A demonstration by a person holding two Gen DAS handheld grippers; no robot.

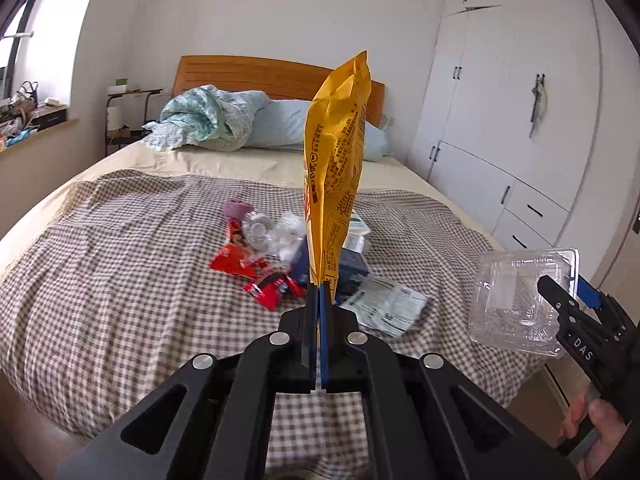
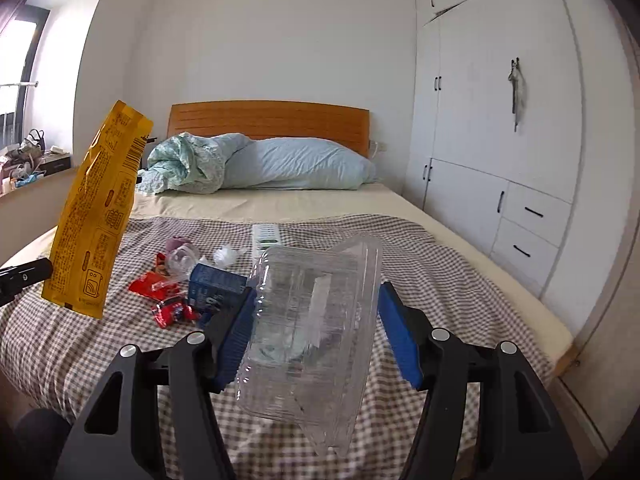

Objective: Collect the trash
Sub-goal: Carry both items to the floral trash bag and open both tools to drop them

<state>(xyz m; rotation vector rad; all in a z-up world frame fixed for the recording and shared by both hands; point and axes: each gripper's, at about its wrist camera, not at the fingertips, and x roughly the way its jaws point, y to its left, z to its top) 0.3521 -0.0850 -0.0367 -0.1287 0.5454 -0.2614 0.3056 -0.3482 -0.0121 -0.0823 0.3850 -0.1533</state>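
yellow snack bag [image 1: 338, 168]: pinched by its bottom edge in left gripper [image 1: 320, 292], jaws pressed together on it; stood upright above the jaws, lifted clear of the bed.
clear plastic clamshell [image 2: 312, 332]: sat between jaws of right gripper [image 2: 316, 336], jaws spread wide around it; left pad looked touching its side, right pad contact could not be told; carried off the bed, tilted.
right gripper from left wrist view [image 1: 560, 300]: seen well right of left jaws, clamshell [image 1: 524, 300] at its tips.
remaining pile: ahead of both jaws on the checkered blanket [image 1: 120, 280], well apart from either; red wrappers [image 1: 256, 276], crumpled clear plastic [image 1: 276, 232], blue carton [image 2: 214, 284], printed paper packet [image 1: 384, 308], purple scrap [image 1: 238, 208], white strip-like item [image 2: 266, 238].
done so far: two items picked up, one per gripper, judged from both being held in air.
left to do: both held items not yet dropped anywhere; no bin or trash bag visible in either view; most of the pile untouched.
progress judgement: early, roughly a small share collected.
surroundings: pillow [image 2: 304, 168] and bundled quilt [image 2: 188, 164] beyond pile, wardrobe [image 2: 500, 140] right of jaws.
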